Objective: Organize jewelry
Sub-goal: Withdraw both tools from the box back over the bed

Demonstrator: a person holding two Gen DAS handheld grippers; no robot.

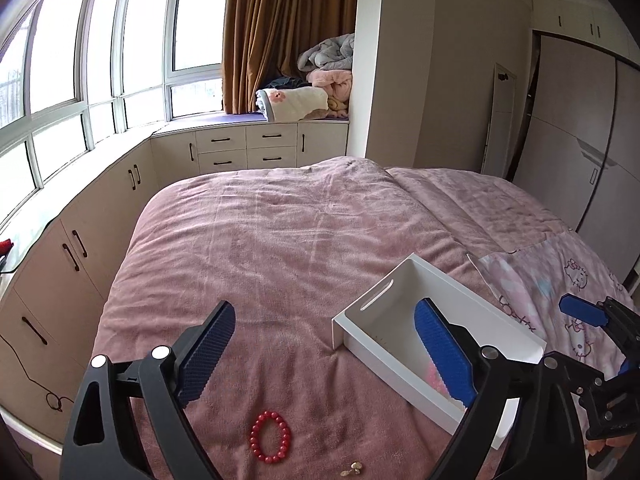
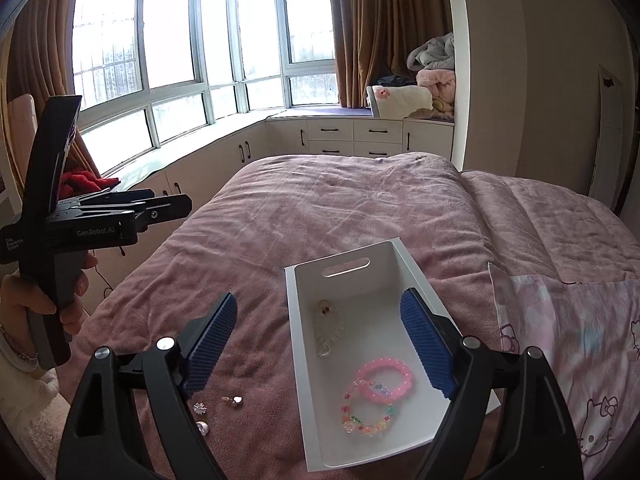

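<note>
A white tray [image 2: 304,320] lies on the pink bed. In it are a pink bead bracelet [image 2: 385,376], a multicoloured bead bracelet [image 2: 367,412] and a clear bead bracelet [image 2: 329,326]. The tray also shows in the left wrist view [image 1: 380,304]. A red bead bracelet [image 1: 270,436] and a small gold earring [image 1: 353,469] lie on the blanket left of the tray. Small earrings [image 2: 233,400] and a sparkly stud [image 2: 200,408] lie there too. My left gripper [image 1: 326,354] is open above the red bracelet. My right gripper [image 2: 320,340] is open over the tray's left wall.
The bed has a pink blanket [image 1: 280,232] and a Hello Kitty sheet [image 1: 576,280] at the right. White cabinets [image 1: 80,248] run along the windows at the left and back. Folded blankets [image 1: 308,96] sit on the window seat. A wardrobe [image 1: 580,152] stands at the right.
</note>
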